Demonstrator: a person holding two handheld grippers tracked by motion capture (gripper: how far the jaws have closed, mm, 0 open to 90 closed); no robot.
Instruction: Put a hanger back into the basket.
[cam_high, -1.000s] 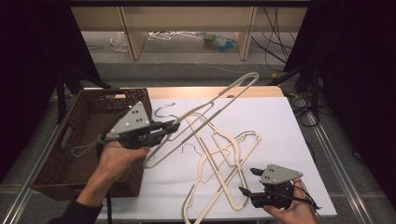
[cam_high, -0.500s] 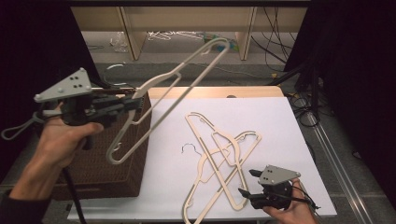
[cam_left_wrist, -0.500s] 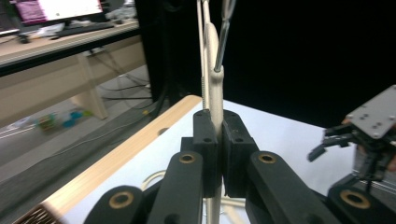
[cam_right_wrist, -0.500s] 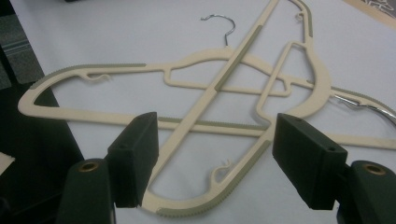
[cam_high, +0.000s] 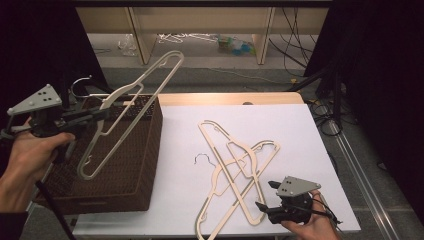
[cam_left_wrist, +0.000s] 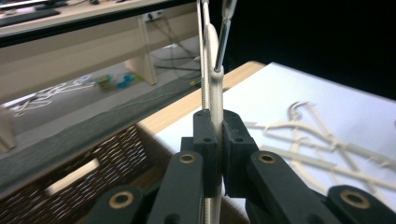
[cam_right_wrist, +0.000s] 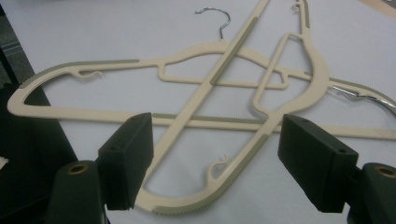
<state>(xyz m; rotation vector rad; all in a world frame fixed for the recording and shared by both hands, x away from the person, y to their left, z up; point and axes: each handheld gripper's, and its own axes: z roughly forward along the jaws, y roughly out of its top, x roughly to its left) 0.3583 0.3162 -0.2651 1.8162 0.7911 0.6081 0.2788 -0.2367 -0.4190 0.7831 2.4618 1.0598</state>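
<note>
I am holding one cream hanger (cam_high: 131, 107) in the air over a dark wicker basket (cam_high: 135, 165), gripping it near its neck with my left gripper (cam_high: 95, 116). Its jaws are pressed tight against the hanger's thin plastic (in the left gripper view the two black blocks are squeezing it edge-on, with the metal hook rising just beside it). The hanger is tilting, one end pointing up and away, the other dipping toward the basket's opening. My left hand (cam_high: 25, 160) is wrapping the gripper's handle at the left edge of the high view.

The basket is sitting on the left part of the counter (cam_high: 230, 98), against a white sheet (cam_high: 295, 135) that is covering most of the top. On that sheet a pile of hangers (cam_high: 237, 167) is lying crossed over one another, one small metal hook sticking out to the left.

My right gripper (cam_high: 265, 195) is hovering low at the near edge of the pile, jaws spread wide and holding nothing; in the right gripper view they are framing the crossed hangers. My right hand (cam_high: 310, 227) is under it.
</note>
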